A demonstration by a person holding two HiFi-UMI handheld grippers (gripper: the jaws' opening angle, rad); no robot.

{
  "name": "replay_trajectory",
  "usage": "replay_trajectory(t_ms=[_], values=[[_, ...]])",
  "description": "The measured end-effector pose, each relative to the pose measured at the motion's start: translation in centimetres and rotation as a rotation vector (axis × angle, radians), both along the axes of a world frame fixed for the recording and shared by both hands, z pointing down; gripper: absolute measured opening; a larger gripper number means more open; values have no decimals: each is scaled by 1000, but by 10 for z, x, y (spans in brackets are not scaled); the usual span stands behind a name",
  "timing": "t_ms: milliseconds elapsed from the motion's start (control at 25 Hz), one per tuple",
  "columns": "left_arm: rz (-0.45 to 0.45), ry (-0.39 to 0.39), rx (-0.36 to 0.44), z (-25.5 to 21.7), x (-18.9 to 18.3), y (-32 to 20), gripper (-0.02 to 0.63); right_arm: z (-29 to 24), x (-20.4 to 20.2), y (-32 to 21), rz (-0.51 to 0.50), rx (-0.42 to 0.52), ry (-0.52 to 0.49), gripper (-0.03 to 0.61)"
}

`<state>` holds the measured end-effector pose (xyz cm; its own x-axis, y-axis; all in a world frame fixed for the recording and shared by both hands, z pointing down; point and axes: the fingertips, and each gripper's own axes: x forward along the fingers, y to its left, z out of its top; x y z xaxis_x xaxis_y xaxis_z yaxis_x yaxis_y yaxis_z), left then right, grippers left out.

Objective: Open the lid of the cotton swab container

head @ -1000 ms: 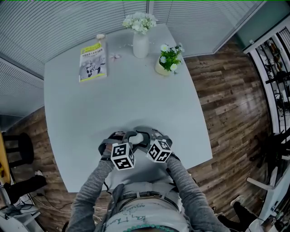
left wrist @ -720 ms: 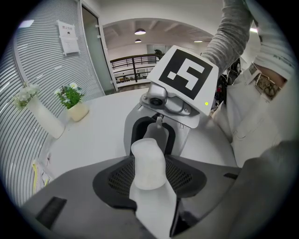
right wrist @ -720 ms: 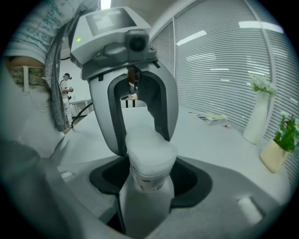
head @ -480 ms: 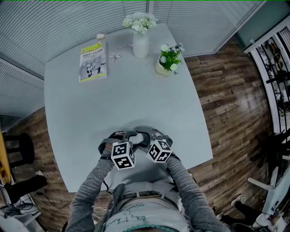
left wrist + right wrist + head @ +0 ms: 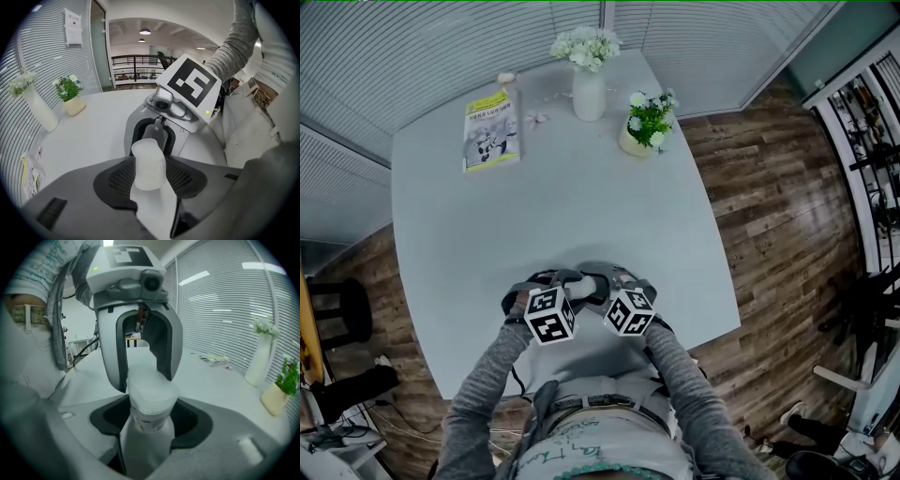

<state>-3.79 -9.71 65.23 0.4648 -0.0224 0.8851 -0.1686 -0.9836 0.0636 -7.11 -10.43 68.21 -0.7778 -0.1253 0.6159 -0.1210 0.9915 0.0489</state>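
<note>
Cotton swab container (image 5: 149,413): held in the air between the two grippers, well apart from the white vase (image 5: 589,92) and on the person's side of it, over the pale bench (image 5: 581,206).

Left hand-held gripper (image 5: 569,280): jaws stood wide, pads pressed on both sides of the frosted translucent lid (image 5: 149,164). Nothing else was between them.

Right hand-held gripper (image 5: 598,281): jaws also wide, clamped on the container's body. A printed label band showed just above the pads in the right gripper view.

The two grippers faced each other tip to tip, with the container running from one pair of jaws to the other. The lid end pointed toward the left gripper. I could not tell whether the lid was fully seated on the body or partly off it.

Marker cubes: left cube (image 5: 548,316) and right cube (image 5: 629,312) sat side by side, farther from the vase than the jaws were.

Other items, placed by the vase:
- Vase held white flowers and stood upright.
- Yellow-green booklet (image 5: 491,129) lay flat to its left, apart from it.
- Small potted plant (image 5: 645,127) stood near its right.
- A few small pale scraps (image 5: 536,117) lay between vase and booklet, too small to identify.
</note>
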Motion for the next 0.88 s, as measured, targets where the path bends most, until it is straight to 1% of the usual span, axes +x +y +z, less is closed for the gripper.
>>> replay_trajectory(t_ms=[280,480,600,800,880], values=[[2,55,-100,-5,-1,0,192,0,0,1,-8,5,3,264],[10,68,-119,-7,-1,0,192,0,1,1,-12,4,2,262],[16,63,-94,-7,-2,-2,193,0,0,0,-12,5,2,262],[31,69,31,-17,-3,-7,193,0,1,0,-9,1,0,262],[23,78,60,-20,-4,-9,193,-1,1,0,-13,4,2,262]])
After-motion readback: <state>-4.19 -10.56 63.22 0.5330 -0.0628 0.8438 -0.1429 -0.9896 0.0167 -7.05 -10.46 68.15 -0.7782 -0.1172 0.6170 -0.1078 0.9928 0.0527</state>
